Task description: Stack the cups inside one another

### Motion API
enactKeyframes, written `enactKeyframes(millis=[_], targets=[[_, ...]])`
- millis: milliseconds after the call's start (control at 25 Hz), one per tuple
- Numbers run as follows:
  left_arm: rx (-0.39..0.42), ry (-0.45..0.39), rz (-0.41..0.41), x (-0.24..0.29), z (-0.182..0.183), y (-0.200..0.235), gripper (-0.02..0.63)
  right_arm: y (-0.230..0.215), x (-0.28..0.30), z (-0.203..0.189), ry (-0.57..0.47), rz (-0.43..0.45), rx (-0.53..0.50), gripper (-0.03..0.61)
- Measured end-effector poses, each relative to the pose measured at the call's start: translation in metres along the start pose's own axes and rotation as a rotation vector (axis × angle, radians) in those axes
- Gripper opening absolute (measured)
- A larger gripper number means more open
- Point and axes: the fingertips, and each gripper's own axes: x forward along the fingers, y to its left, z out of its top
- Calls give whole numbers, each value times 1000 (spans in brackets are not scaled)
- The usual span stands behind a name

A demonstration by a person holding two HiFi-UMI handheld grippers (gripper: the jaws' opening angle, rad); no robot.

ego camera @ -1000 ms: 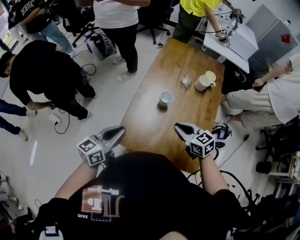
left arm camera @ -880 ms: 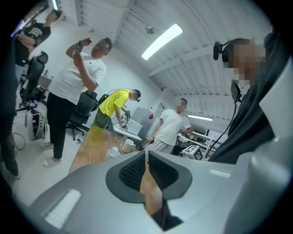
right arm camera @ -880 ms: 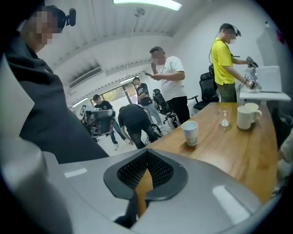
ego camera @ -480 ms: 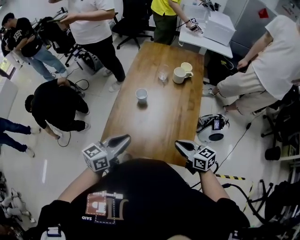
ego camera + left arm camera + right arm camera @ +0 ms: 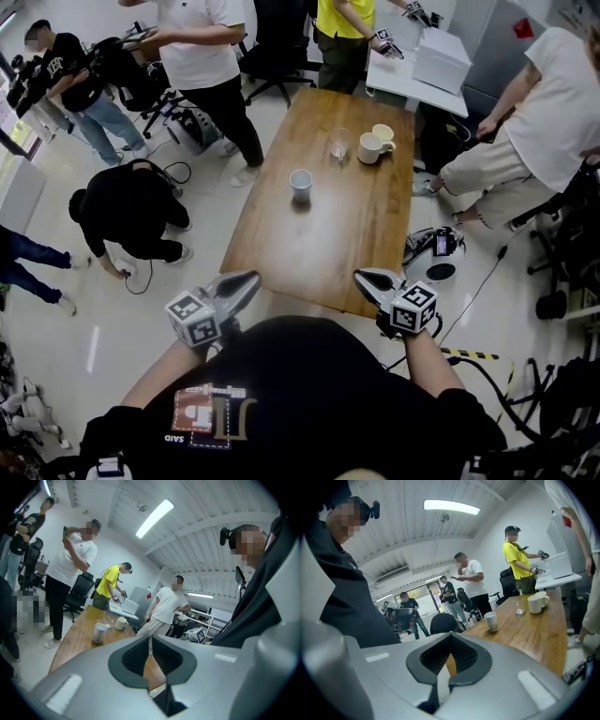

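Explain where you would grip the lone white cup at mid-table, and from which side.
Grip its wall below the rim, coming from the near side. The white cup stands upright, shows no handle, and has bare table around it; the glass and mugs stand beyond it.

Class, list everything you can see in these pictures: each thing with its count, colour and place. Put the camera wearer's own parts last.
Wooden table: one, brown, centre of the floor, running away from the wearer.
White cup: one, white, alone near the table's middle, towards its left edge.
Clear glass: one, see-through, far end of the table.
Cream mug: one, with a handle, right of the glass.
Second mug: one, cream, just behind the first.
White table: one, beyond the far right corner.
Bystanders: at least five, around the table.
Left gripper: one, grey, near edge, jaws shut, empty.
Right gripper: one, grey, near edge, jaws shut, empty.
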Motion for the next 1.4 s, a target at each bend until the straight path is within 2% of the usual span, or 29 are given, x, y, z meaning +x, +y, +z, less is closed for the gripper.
enactKeyframes(millis=[160, 320, 560, 800, 1000, 1200, 1400], targets=[[15, -12, -3, -51, -7, 15, 23, 25, 11, 0, -32, -71, -18, 14], [7, -7, -23, -97, -17, 31, 23, 52, 24, 3, -101, -126, 50, 14], [-13, 13, -48, -133, -27, 40, 23, 84, 27, -10, -125, -190, 90, 14], [25, -21, -48, -103, -11, 18, 21, 72, -11, 7, -154, -217, 80, 14], [-21, -80, -29, -66, -21, -15, 21, 62, -56, -2, -114, -200, 33, 14], [7, -56, -69, -35, -21, -41, 21, 39, -84, 1, -113, -261, 48, 12], [8, -27, -110, -34, -29, -40, 21, 45, -77, 0, -113, -295, 19, 12]])
